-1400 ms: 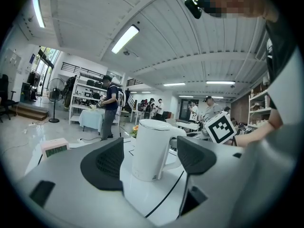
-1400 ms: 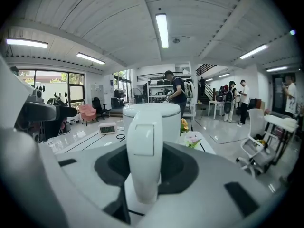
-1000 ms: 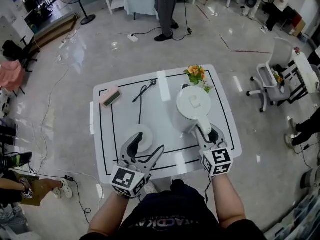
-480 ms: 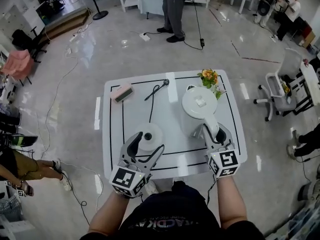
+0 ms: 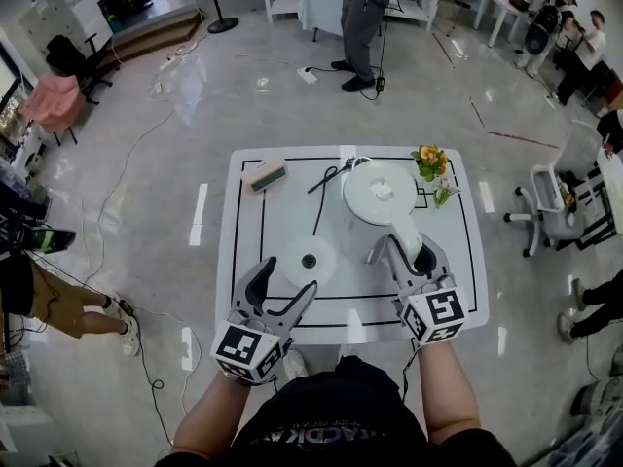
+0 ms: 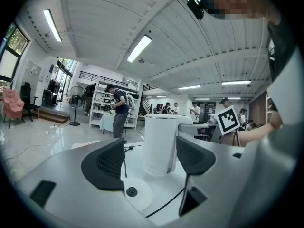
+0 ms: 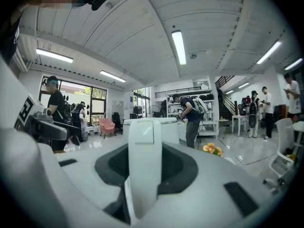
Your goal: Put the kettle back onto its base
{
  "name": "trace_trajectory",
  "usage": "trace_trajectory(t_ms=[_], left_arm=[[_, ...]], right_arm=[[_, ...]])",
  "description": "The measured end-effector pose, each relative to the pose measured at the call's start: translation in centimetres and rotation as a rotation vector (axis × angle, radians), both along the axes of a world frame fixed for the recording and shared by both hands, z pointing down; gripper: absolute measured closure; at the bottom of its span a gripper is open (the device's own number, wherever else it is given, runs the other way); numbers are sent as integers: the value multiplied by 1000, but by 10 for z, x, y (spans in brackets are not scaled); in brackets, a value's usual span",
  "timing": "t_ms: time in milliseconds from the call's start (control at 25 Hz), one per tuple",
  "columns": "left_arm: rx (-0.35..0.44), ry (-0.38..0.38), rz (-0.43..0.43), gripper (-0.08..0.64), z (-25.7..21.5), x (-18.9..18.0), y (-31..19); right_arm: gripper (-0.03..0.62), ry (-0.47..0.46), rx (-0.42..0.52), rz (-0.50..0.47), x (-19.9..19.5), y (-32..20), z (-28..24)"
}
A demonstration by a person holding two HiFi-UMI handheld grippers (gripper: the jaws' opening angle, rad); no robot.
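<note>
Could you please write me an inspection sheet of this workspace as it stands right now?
Surface: white table with a black outline marked on it.
Job's things: white kettle is off its round base, beyond it and to the right; I cannot tell whether it rests on the table.
Clutter: pink block at the far left; flowers at the far right.
Grippers: right gripper shut on the kettle's handle; left gripper open and empty, beside the base.
Cables: black cord runs from the base towards the far edge; power strip with leads on the floor.
Surroundings: standing person beyond the table; office chair to the right.
</note>
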State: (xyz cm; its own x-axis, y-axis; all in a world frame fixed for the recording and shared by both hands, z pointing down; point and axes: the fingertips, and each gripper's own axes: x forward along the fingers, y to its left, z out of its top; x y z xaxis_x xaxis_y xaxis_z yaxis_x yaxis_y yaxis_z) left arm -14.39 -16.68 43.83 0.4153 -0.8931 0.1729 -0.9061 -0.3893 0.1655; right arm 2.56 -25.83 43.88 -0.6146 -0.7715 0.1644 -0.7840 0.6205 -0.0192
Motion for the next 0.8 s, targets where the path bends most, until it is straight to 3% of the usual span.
trace_trajectory(t_ms=[800], left_arm=[[1, -1, -110, 221, -5, -78, 57]], right_arm=[[469, -47, 1, -171, -114, 39, -4]])
